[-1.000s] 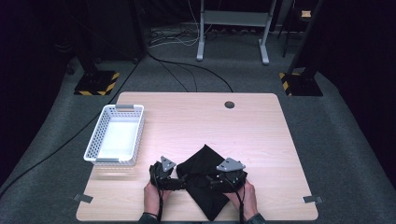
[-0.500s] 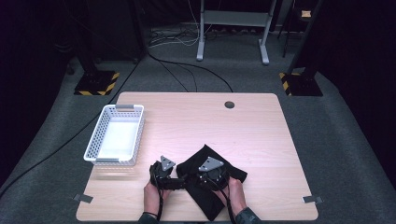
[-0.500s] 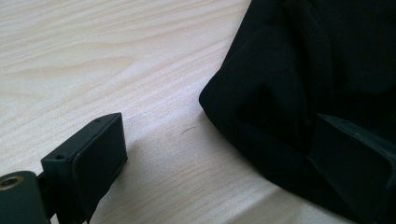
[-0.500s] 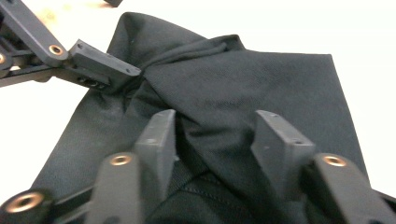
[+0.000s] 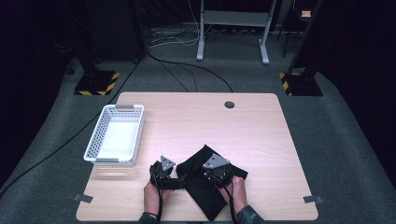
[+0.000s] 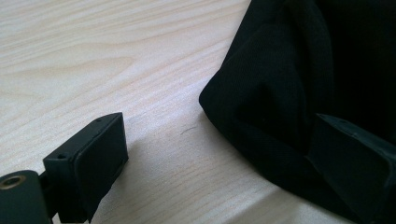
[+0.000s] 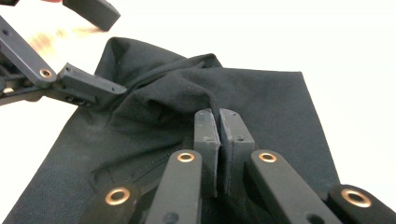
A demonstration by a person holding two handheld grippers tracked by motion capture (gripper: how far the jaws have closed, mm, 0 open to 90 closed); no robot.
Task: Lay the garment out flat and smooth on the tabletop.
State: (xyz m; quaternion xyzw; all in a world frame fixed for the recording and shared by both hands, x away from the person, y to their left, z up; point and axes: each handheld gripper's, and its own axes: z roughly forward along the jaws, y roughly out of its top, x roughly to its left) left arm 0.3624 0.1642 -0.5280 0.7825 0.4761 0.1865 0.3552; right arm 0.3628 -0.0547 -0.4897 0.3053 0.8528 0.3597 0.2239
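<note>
We are folding the black cloth (image 5: 205, 179), which lies at the near edge of the tabletop (image 5: 196, 121), at about six o'clock from its centre. The right hand-held gripper (image 7: 218, 122) has just been closing, and its jaws are now together, pinching a raised ridge of fabric; the left hand-held gripper (image 6: 205, 154) stands apart, one jaw on bare wood and the other against the cloth's corner fold, pressing on nothing.

To do this step well, we judge the left should close on that corner before anything is lifted, so both ends of the fold rise together. The right pinch looks thin, so a slow, low carry would keep the layers from slipping out.

The cloth's near corner reaches almost to the tabletop's six o'clock edge, so we should pull away from ourselves, not toward. Open wood runs from twelve to three o'clock of the cloth. The white basket (image 5: 116, 135) sits at ten o'clock, well apart, and only matters if we swing left.
</note>
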